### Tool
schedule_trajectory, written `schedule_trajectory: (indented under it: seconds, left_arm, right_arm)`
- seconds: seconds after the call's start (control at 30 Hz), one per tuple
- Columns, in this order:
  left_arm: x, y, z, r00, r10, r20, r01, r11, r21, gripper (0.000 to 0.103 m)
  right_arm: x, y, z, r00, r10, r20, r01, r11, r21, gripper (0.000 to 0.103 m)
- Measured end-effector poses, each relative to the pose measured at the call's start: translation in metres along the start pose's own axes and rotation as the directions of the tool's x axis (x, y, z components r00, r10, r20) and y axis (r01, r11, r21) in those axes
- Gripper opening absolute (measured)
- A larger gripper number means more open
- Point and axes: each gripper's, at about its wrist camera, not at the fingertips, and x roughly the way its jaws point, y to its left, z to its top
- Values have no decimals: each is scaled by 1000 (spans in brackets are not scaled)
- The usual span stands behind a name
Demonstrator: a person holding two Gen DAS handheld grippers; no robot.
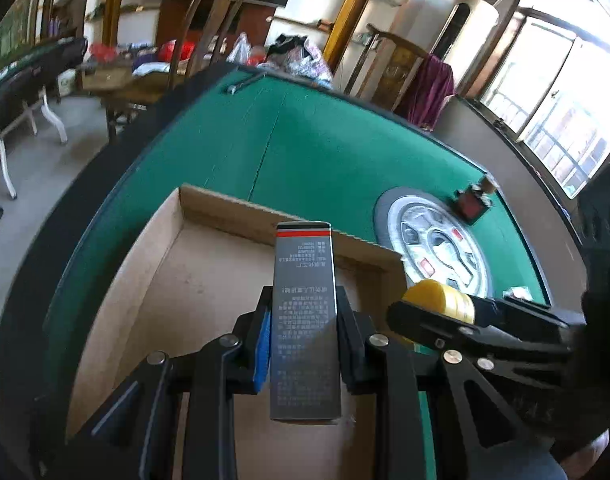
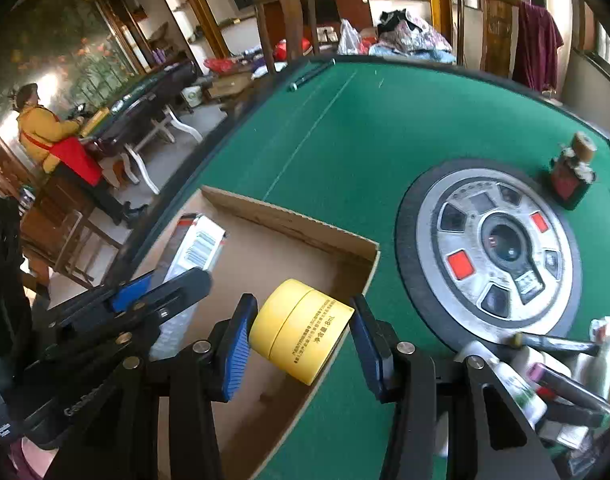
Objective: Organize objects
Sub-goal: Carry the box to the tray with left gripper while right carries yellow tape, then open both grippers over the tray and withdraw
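Observation:
My left gripper is shut on a tall grey carton with a red stripe, held over the open cardboard box. In the right wrist view the same carton shows white with a barcode, inside the left gripper over the box. My right gripper holds a yellow round jar across the box's right wall; its jaws stand wide and touch both ends of the jar. In the left wrist view the jar sits in the right gripper.
The green felt table has a round grey control hub in the middle. A small dark bottle with a cork stands beyond it. Several tubes and bottles lie at the right. Chairs and clutter stand behind the table.

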Motion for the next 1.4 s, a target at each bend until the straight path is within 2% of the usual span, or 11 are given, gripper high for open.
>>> schedule_trajectory:
  seconds: [0.17,0.3,0.4,0.47,0.6,0.67,0.77,0.9,1.13,1.3,1.4]
  left_arm:
    - [22,7,-3,999,-24,-29,23,999,-30,25]
    - [30,10,-3,998,-48,-35,46,997,-63,26]
    - [34,16,-3,997,-69,-38,65,994,-93,34]
    - [34,20,-2,996,-84,-32,79,990,-119,49]
    - [18,23,-4,996,-84,19,86,985,-146,61]
    - [5,23,-10,996,-69,51,76,985,-158,71]
    - [-6,27,-28,995,-71,70,85,972,-220,74]
    - [-5,29,-50,996,-91,14,91,956,-278,74]
    - [-23,14,-79,996,-91,-15,85,970,-228,75]
    - [-51,-2,-80,998,-56,37,61,984,-166,75]
    - [-73,-40,-79,995,-68,79,71,997,-35,88]
  right_arm:
    - [25,-11,5,999,-49,-23,49,999,0,52]
    - [29,-11,9,995,-97,-3,97,995,-35,52]
    - [29,-13,10,994,-107,7,108,993,-39,52]
    - [27,-16,10,994,-103,17,104,994,-30,53]
    - [13,-25,9,994,-89,57,88,996,7,63]
    - [-5,-26,5,992,-81,92,80,997,11,67]
    - [-31,-26,-10,985,-79,150,81,997,-12,76]
    - [-63,-34,-39,976,-76,204,83,996,-22,81]
    - [-105,-80,-87,972,-48,229,29,996,86,81]
    - [-138,-123,-117,954,-104,281,57,983,172,83]
    - [-158,-153,-131,932,-162,324,85,968,237,86]
